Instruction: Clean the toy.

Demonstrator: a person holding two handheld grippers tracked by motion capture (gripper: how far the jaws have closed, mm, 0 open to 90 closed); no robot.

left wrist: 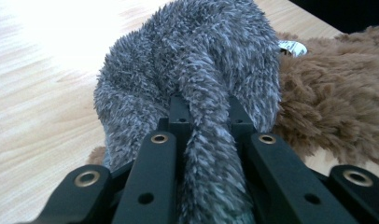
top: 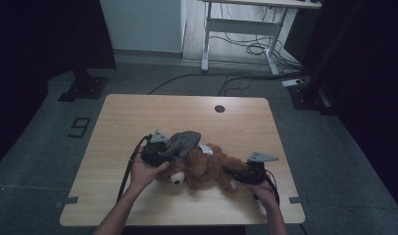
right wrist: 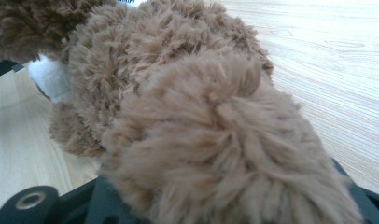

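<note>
left tool (left wrist: 204, 116) pinches grey fuzzy cloth (left wrist: 197, 60) over brown teddy bear (top: 207, 169); right tool (top: 238, 176) grips its leg.

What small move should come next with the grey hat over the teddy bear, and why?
Probably draw the grey fuzzy hat down toward the teddy bear's head. The left tongs are shut on a fold of the hat, which hangs above the bear's head rather than on it, while the right tongs steady the bear's other end.

My left gripper (left wrist: 208, 140) is matt black plastic (brass-ringed holes), the grey cloth (left wrist: 192, 60) shaggy, the bear (right wrist: 187, 116) brown and fluffy, the worktop (top: 138, 117) smooth pale wood.
</note>
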